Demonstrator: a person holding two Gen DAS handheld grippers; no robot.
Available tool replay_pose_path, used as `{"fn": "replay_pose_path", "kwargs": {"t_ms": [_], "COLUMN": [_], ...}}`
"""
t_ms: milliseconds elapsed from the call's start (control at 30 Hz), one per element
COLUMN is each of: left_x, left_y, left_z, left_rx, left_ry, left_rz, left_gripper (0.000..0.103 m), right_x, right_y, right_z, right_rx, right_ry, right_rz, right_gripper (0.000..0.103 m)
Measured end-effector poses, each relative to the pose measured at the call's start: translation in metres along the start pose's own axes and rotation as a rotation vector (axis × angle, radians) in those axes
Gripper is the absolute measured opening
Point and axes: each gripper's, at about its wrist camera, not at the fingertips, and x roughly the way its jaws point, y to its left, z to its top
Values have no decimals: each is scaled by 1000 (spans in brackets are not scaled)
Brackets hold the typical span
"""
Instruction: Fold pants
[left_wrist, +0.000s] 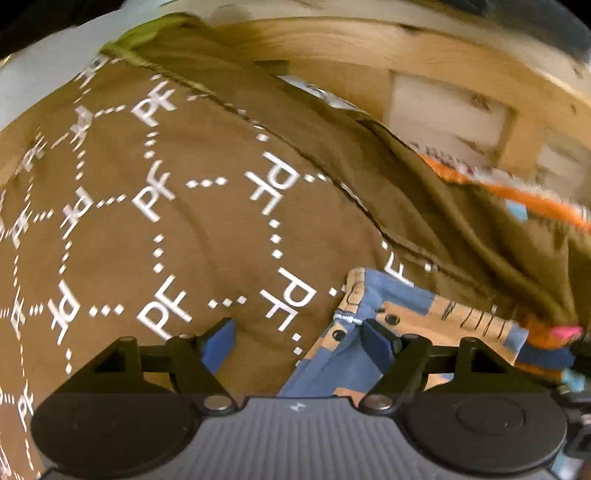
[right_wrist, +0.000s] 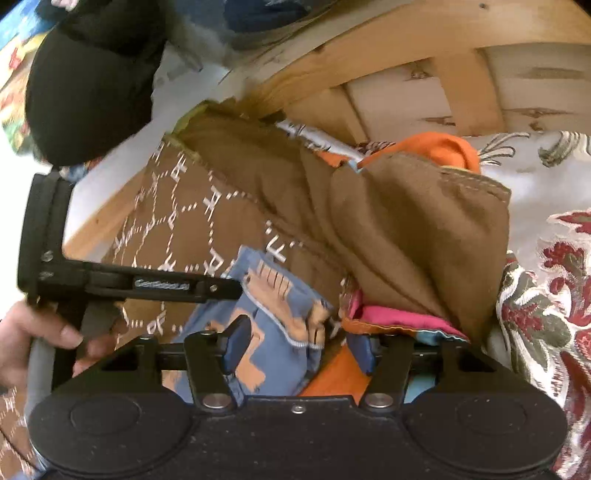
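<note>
The pants (left_wrist: 362, 354) are small, blue with an orange print, bunched on a brown blanket (left_wrist: 147, 221) with white "PF" lettering. My left gripper (left_wrist: 299, 334) is open; its right finger touches the pants' edge, its left finger is over the blanket. In the right wrist view the pants (right_wrist: 273, 325) lie crumpled between the fingers of my right gripper (right_wrist: 299, 349), which is open around the cloth. The left gripper's body (right_wrist: 129, 286) reaches in from the left, held by a hand (right_wrist: 33, 332).
A brown garment (right_wrist: 388, 229) and orange and pink clothes (right_wrist: 399, 321) lie piled right of the pants. A wooden bed frame (left_wrist: 406, 55) runs behind. A floral bedspread (right_wrist: 546, 295) is at right. A black sleeve (right_wrist: 92, 81) hangs at upper left.
</note>
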Motion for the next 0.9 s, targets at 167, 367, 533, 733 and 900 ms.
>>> {"fn": "replay_pose_path", "kwargs": {"t_ms": [167, 367, 533, 733, 900], "left_x": [-21, -29, -20, -3, 1], "left_y": [8, 7, 5, -7, -8], "left_z": [8, 17, 19, 18, 15], "left_rx": [-177, -318, -411, -385, -408], "left_ry": [13, 70, 166, 237, 254], "left_rz": [-46, -153, -216, -163, -149], "left_gripper": [72, 55, 70, 75, 72], "right_x": [-2, -12, -15, -10, -6], "right_y": [2, 25, 58, 80, 83], "right_z": [0, -8, -24, -44, -48], "right_rx": [-24, -214, -498, -690, -718], "right_ry": [-12, -49, -60, 0, 28], "right_rz": [-6, -1, 17, 42, 43], "right_gripper": [26, 19, 17, 17, 17]}}
